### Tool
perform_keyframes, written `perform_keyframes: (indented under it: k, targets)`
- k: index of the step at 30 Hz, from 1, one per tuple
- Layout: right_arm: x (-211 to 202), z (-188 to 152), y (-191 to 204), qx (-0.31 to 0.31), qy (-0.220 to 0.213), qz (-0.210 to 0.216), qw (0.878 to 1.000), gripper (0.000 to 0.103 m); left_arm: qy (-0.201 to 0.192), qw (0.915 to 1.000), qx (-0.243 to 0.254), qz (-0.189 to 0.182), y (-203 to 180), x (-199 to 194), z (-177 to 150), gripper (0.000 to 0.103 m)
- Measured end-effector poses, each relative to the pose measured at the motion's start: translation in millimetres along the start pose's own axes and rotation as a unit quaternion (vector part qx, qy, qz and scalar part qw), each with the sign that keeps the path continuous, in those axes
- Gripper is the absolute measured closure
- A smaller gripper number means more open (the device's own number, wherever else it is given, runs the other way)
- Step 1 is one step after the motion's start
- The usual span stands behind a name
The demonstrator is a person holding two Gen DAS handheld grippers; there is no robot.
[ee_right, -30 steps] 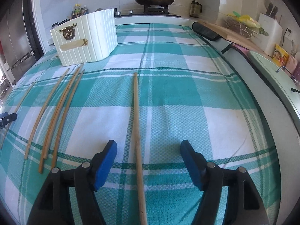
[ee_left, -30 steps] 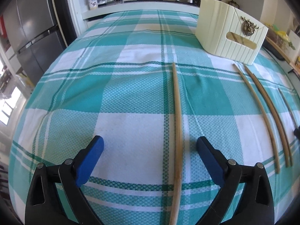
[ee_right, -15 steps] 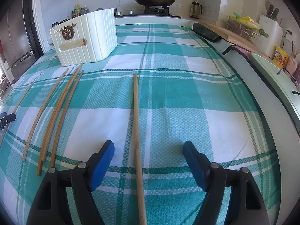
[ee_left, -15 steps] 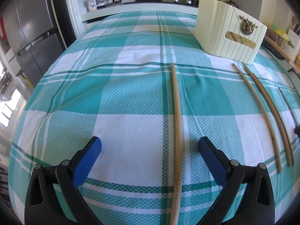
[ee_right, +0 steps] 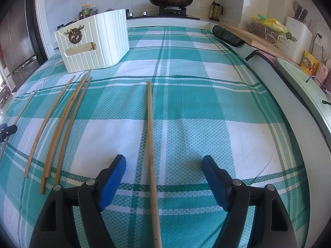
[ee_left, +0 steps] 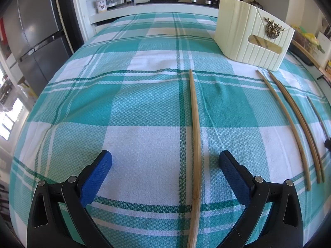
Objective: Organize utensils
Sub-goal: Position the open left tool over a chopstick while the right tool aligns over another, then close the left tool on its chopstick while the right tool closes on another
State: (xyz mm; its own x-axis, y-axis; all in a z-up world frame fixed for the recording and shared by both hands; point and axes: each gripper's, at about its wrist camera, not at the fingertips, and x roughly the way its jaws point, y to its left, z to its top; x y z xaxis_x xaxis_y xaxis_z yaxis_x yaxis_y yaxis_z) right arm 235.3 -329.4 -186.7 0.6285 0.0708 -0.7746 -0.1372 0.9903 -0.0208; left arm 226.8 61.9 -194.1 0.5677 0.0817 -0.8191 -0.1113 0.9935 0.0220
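Bamboo chopstick (ee_left: 195, 144) lies between our wide-open left gripper (ee_left: 165, 165), another chopstick (ee_right: 152, 144) between our open right gripper (ee_right: 164, 167).

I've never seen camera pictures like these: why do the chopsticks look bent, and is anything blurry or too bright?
Left wrist view: the fisheye lens bows the outer chopsticks near the edge, while the one between the open left tongs looks nearly straight; the window at far left is blown out. Right wrist view: same bowing in the chopsticks on the left; everything looks sharp, daylight even, corners dark.
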Motion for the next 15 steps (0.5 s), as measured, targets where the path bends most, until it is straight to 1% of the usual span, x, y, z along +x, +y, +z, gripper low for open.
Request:
perform_keyframes:
  k: [8,10,12,13,14,15]
  targets:
    - [0,0,0,0.000,0.000,0.000,1.000,0.025,0.000,1.0000,0.000,0.000,0,0,0,0.001]
    - [0,0,0,0.000,0.000,0.000,1.000,0.025,0.004,1.0000,0.001,-0.005,0,0,1,0.001]
    - [0,0,-1,0.003,0.003,0.004,1.000,0.025,0.028,0.9992,0.019,-0.021,0,1,6,0.001]
    - [-1,1,-1,0.001,0.014,0.005,1.000,0.025,0.052,0.9974,0.034,-0.035,0,3,12,0.001]
    - [-1,4,-1,-0.008,0.033,0.007,0.999,0.025,0.070,0.9954,0.044,-0.048,0,5,18,0.001]
    - [0,7,0,-0.019,0.055,0.014,0.998,0.025,0.080,0.9938,0.049,-0.060,1,5,23,0.002]
